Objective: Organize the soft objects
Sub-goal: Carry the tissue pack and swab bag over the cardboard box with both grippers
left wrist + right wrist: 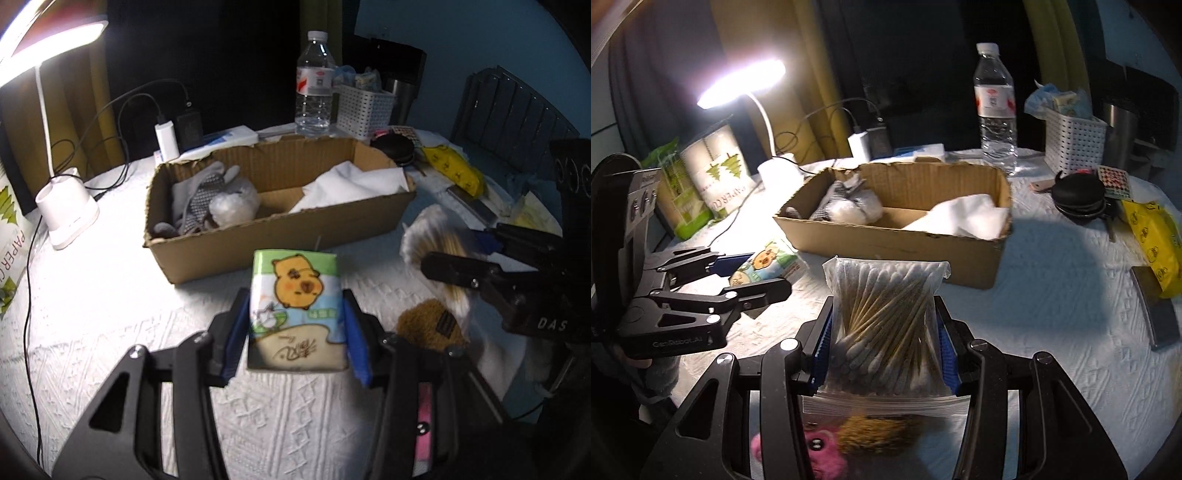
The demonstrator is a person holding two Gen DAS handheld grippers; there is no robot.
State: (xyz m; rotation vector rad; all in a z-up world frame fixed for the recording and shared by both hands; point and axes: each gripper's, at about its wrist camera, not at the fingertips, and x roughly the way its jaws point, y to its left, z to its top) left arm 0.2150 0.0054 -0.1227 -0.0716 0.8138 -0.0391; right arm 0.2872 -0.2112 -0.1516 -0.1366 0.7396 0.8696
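Blue-padded left tongs [295,332] clamped on a small tissue pack [295,299] printed with a cartoon capybara, held above the white textured surface [110,332] just in front of the cardboard box [280,236]. Right tongs [884,332] clamped likewise on a clear bag of cotton swabs [886,314], lifted over the same surface, nearer than the box and toward its right half.

Ahead: box divided in two, grey dotted gloves [203,195] and a pale wad in the left compartment, white cloth [351,184] filling the right one. Beneath the right tongs, still on the surface: a brown plush [879,432] and a pink plush [816,443], both partly under the bag's zip edge.

Likely step in hand: carrying both packs forward to drop into the box. To do well: keep squeeze light, since both packs crush easily and the swab bag is slippery plastic; lift high enough to clear the ragged front wall; move one pair of tongs in at a time to avoid a clash over the narrow box; lower before releasing rather than tossing. Worth choosing the emptier floor between gloves and cloth.

Further out: water bottle [314,85], white basket [364,107], lamp base [66,210], chargers, yellow packet [454,170] — all well apart from the path.
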